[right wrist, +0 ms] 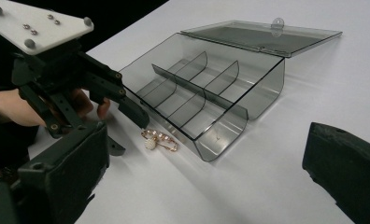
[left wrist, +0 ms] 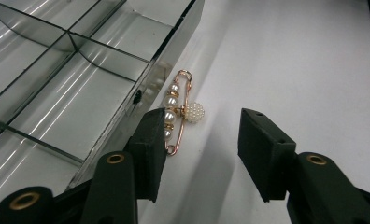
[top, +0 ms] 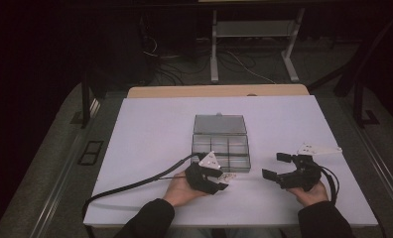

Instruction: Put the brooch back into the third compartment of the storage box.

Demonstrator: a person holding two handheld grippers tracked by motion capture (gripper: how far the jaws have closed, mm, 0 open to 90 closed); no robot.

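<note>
A gold pin brooch with pearls (left wrist: pixel 181 109) lies flat on the white tabletop, against the near wall of a clear compartment box (left wrist: pixel 174 46). My left gripper (left wrist: pixel 202 121) points down over it with the jaws apart. One jaw sits over the brooch's lower end and the other stands off to the side; no pad presses on it. In the right gripper view the brooch (right wrist: pixel 160 139) lies between the left gripper (right wrist: pixel 131 135) and the box (right wrist: pixel 220 135). My right gripper (top: pixel 275 165) hovers open and empty to the right of the box (top: pixel 220 148), apart from the left gripper (top: pixel 224 182).
The box's lid (right wrist: pixel 262 35) is swung back and rests flat behind it; its several compartments look empty. The white tabletop (top: pixel 150 129) stretches wide on all sides. A black cable (top: pixel 130 187) trails left from the left gripper. Desk legs stand on the dark floor beyond.
</note>
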